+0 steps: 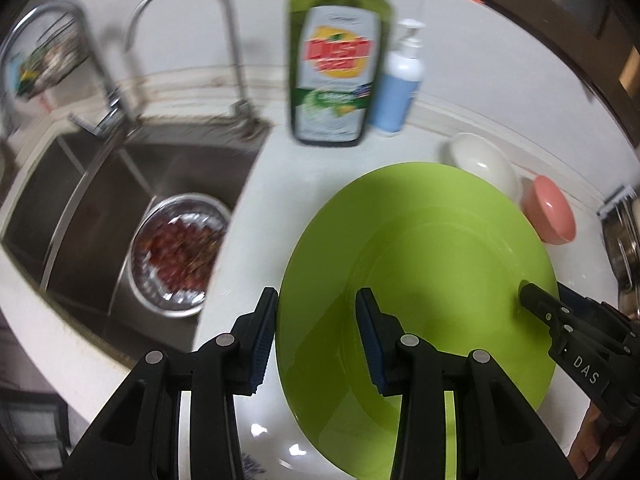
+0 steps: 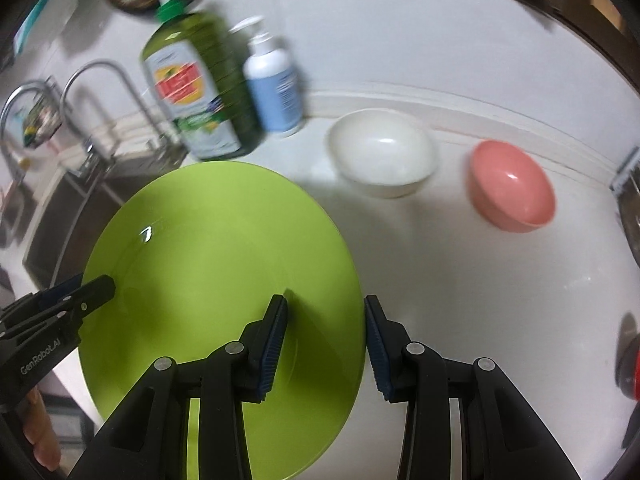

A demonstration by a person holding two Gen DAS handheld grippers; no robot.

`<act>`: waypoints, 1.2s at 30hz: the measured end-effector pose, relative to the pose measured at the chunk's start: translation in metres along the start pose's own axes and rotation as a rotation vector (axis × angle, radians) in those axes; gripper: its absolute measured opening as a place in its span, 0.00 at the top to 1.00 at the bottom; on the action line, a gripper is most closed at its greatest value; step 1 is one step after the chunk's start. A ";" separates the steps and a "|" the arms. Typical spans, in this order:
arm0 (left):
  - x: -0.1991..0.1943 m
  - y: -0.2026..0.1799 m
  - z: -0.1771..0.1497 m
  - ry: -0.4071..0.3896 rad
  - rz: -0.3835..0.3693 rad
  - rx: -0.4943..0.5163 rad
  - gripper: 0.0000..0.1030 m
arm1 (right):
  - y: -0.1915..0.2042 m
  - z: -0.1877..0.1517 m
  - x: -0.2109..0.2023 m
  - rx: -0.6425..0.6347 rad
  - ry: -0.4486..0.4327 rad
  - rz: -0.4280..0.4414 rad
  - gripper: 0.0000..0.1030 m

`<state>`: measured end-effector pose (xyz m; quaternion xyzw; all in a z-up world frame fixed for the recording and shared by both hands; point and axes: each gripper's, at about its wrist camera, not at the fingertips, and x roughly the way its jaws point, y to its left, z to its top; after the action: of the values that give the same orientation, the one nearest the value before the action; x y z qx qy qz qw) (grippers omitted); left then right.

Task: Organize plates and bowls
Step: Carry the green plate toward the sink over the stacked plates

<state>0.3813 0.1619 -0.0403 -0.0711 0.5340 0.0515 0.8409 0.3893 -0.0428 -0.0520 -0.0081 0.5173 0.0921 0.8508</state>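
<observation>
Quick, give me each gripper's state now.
Left gripper: open, jaws straddling the green plate rim, not clamped.
Right gripper: open, jaws straddling the opposite rim, not clamped.

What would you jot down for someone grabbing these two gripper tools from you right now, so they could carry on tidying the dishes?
Left gripper: open, jaws straddling the left rim of the green plate, not clamped.
Right gripper: open, jaws straddling the plate's right rim.
The plate is at the counter front, beside the sink; whether it is lifted is unclear.
White bowl and pink bowl sit apart by the back wall, right of the soap bottles.
Done: nothing stacked yet.
Left: probably close on the plate, place it, then gather both bowls.
</observation>
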 end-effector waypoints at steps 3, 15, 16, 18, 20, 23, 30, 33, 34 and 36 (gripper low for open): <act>0.003 0.018 -0.011 0.022 0.009 -0.036 0.62 | 0.019 -0.006 0.007 -0.039 0.018 0.010 0.61; 0.013 0.057 -0.046 0.062 0.064 -0.105 0.62 | 0.059 -0.036 0.032 -0.110 0.092 0.053 0.61; 0.015 0.058 -0.050 0.066 0.068 -0.107 0.62 | 0.060 -0.039 0.034 -0.114 0.101 0.055 0.61; 0.018 0.061 -0.055 0.078 0.071 -0.110 0.62 | 0.061 -0.044 0.037 -0.116 0.120 0.057 0.61; 0.022 0.064 -0.061 0.090 0.070 -0.115 0.62 | 0.065 -0.048 0.041 -0.126 0.127 0.054 0.61; 0.025 0.068 -0.069 0.099 0.078 -0.120 0.62 | 0.068 -0.054 0.044 -0.137 0.138 0.054 0.61; 0.034 0.072 -0.084 0.121 0.074 -0.122 0.62 | 0.072 -0.064 0.052 -0.151 0.162 0.043 0.61; 0.038 0.074 -0.087 0.129 0.071 -0.125 0.62 | 0.074 -0.066 0.053 -0.158 0.166 0.038 0.61; 0.039 0.074 -0.087 0.135 0.071 -0.123 0.62 | 0.074 -0.066 0.054 -0.159 0.169 0.036 0.61; 0.041 0.075 -0.089 0.140 0.067 -0.121 0.62 | 0.075 -0.066 0.057 -0.165 0.171 0.034 0.61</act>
<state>0.3074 0.2205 -0.1191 -0.1074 0.5893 0.1069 0.7936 0.3444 0.0324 -0.1263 -0.0772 0.5788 0.1476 0.7983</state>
